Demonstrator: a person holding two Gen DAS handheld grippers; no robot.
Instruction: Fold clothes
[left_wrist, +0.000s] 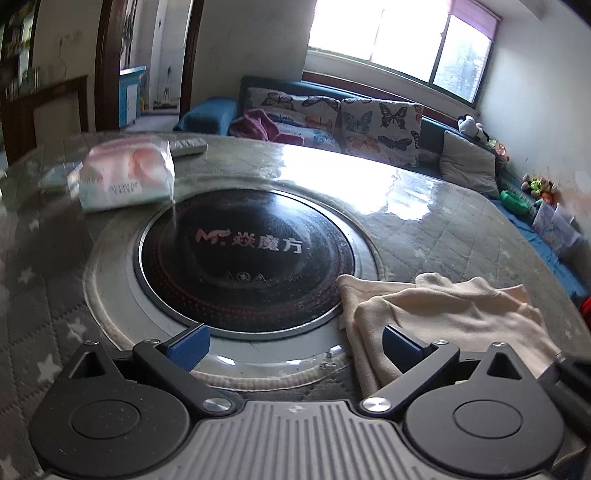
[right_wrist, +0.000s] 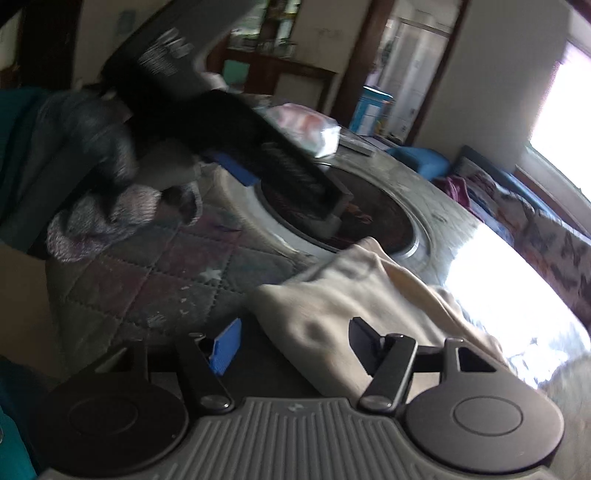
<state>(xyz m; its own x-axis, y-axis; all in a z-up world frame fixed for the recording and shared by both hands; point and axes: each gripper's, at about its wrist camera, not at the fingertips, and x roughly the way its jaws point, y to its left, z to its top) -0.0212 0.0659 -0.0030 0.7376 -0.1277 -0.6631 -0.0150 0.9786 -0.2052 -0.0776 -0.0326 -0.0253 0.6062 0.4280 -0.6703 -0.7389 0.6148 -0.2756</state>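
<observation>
Both grippers work a cream garment on the quilted table: left gripper wide and empty, right gripper half-open astride a fold, best pinched through both layers before lifting.

A lived-in home sitting room. Behind the quilt-covered table runs a sofa with butterfly cushions; soft toys sit beside it.

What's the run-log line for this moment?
stage: grasp approach | cream garment: bunched on table, partly over round hob rim | left hand-held gripper: open, empty | right hand-held gripper: open, garment edge between fingers
</observation>
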